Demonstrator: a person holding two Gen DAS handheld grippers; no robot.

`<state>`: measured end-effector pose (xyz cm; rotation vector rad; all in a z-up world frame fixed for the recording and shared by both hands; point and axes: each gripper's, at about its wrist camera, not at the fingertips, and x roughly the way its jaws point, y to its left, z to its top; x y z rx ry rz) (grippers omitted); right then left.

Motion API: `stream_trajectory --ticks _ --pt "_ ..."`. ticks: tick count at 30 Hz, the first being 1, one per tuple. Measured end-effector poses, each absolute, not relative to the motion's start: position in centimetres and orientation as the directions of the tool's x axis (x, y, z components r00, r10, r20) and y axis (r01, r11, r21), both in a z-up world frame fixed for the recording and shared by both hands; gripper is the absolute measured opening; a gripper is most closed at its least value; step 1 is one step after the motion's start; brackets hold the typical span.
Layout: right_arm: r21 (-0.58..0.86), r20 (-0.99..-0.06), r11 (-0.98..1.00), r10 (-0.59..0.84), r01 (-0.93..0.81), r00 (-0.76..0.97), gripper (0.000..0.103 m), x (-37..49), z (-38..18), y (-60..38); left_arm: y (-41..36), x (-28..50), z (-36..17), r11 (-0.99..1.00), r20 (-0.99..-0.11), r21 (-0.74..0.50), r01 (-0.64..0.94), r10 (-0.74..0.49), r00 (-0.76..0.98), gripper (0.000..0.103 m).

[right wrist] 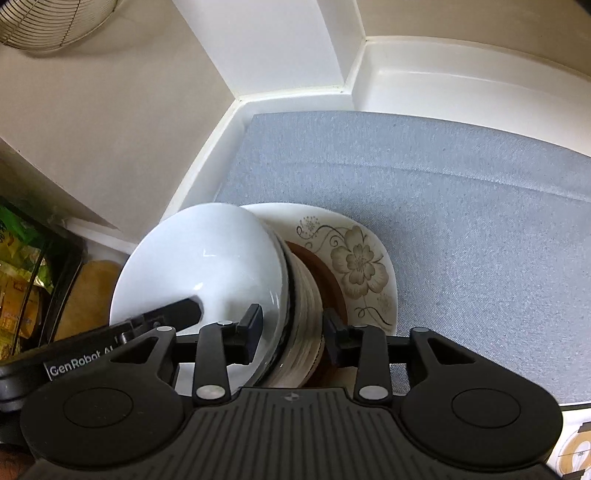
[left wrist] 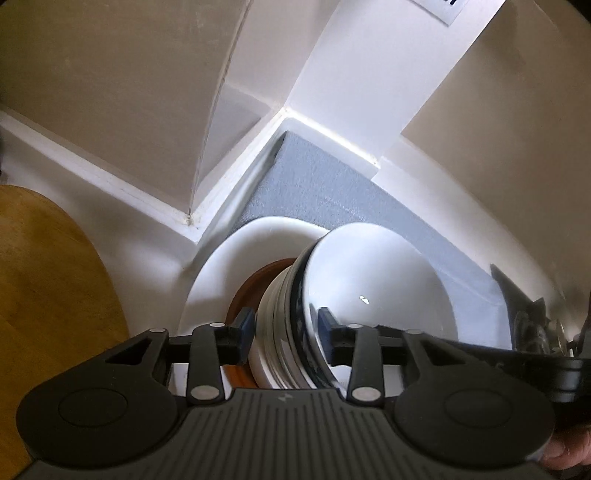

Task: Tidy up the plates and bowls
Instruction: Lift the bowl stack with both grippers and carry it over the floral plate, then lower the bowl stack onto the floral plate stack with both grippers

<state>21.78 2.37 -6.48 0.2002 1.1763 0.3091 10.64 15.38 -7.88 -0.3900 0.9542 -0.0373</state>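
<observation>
Right now both tools straddle the rim of a stack of white bowls [right wrist: 207, 266] with dark-banded rims, one from each side. The stack sits on a brown saucer-like dish [right wrist: 325, 280], which rests in turn on a white plate with a flower pattern [right wrist: 358, 258], and the plate lies on a grey mat [right wrist: 461, 192] in a white-walled corner of the worktop. In the left wrist view, the left tool [left wrist: 286, 325] has one blue pad inside the top bowl and the other outside the stack's wall; a sliver of space shows at each pad, so the jaws stand apart around the rim rather than pressing on it — though blur at the rim makes that hard to judge. The right tool [right wrist: 293, 321] sits the same way on the opposite side, one pad over the bowl's inner surface and one just beside the stack's outer wall, with small gaps visible too. A wooden board [left wrist: 48, 280] lies off to the left, and a wire basket [right wrist: 48, 18] and some packaged goods [right wrist: 18, 280] appear at the edges of the right wrist view.
</observation>
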Motion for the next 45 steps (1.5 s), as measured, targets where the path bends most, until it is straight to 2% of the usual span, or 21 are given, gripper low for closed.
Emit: stream_trajectory --ticks 3,5,9,11,13,15,19,22,23,24,27,29,34,36,45 --pt "0.309 -0.87 0.942 0.337 -0.135 0.361 0.042 21.5 -5.9 1.9 16.6 9.1 -6.3 0.917 -0.74 -0.381 -0.121 -0.223 0.635 0.055" --pt "0.324 -0.857 0.936 0.352 -0.137 0.376 0.046 21.0 -5.2 1.1 17.7 7.9 -5.3 0.907 -0.696 -0.409 -0.098 -0.241 0.676 0.055" --pt "0.361 -0.819 0.918 0.395 -0.161 0.416 0.046 19.3 -3.0 -1.0 20.4 6.4 -4.7 0.883 -0.639 -0.457 -0.107 -0.242 0.73 0.055" --pt "0.374 -0.798 0.912 0.408 -0.167 0.443 0.046 18.5 -2.1 -2.0 21.6 6.7 -5.5 0.876 -0.665 -0.456 -0.157 -0.218 0.714 0.051" --pt "0.381 -0.785 0.913 0.402 -0.146 0.471 0.046 18.0 -1.8 -3.1 22.2 7.3 -6.8 0.881 -0.702 -0.431 -0.192 -0.194 0.685 0.043" --pt "0.397 -0.779 0.912 0.396 -0.107 0.486 0.046 17.9 -2.5 -4.1 22.2 8.1 -8.0 0.892 -0.735 -0.402 -0.206 -0.18 0.654 0.03" --pt "0.448 -0.816 0.894 0.394 0.032 0.424 0.046 18.7 -6.3 -5.6 22.4 9.0 -9.5 0.887 -0.754 -0.408 -0.217 -0.192 0.629 0.03" --pt "0.452 -0.83 0.89 0.396 0.06 0.392 0.045 18.9 -8.3 -5.3 22.7 9.5 -10.5 0.882 -0.769 -0.418 -0.219 -0.216 0.601 0.029" --pt "0.452 -0.834 0.89 0.395 0.065 0.385 0.045 19.0 -8.8 -5.2 22.7 9.5 -10.7 0.879 -0.772 -0.425 -0.217 -0.226 0.594 0.024" --pt "0.459 -0.835 0.885 0.4 0.075 0.378 0.044 19.1 -9.2 -5.1 22.7 9.5 -10.9 0.877 -0.773 -0.432 -0.212 -0.239 0.588 0.02" --pt "0.493 -0.825 0.866 0.435 0.085 0.361 0.038 19.3 -9.9 -4.8 22.7 9.5 -11.3 0.874 -0.778 -0.441 -0.204 -0.259 0.572 0.018" --pt "0.494 -0.828 0.866 0.441 0.079 0.346 0.03 19.4 -10.4 -4.3 22.4 9.5 -11.5 0.874 -0.778 -0.447 -0.191 -0.275 0.565 0.015" --pt "0.512 -0.823 0.854 0.456 0.095 0.34 0.026 19.5 -10.9 -4.6 22.5 9.9 -12.0 0.873 -0.783 -0.45 -0.191 -0.282 0.555 0.012" --pt "0.494 -0.833 0.864 0.439 0.097 0.337 0.014 19.5 -11.1 -4.8 22.1 9.9 -12.0 0.883 -0.788 -0.433 -0.179 -0.275 0.55 0.012" --pt "0.503 -0.826 0.857 0.438 0.113 0.354 0.013 19.1 -10.8 -6.4 17.8 12.1 -12.5 0.913 -0.8 -0.386 -0.13 -0.261 0.541 0.012"
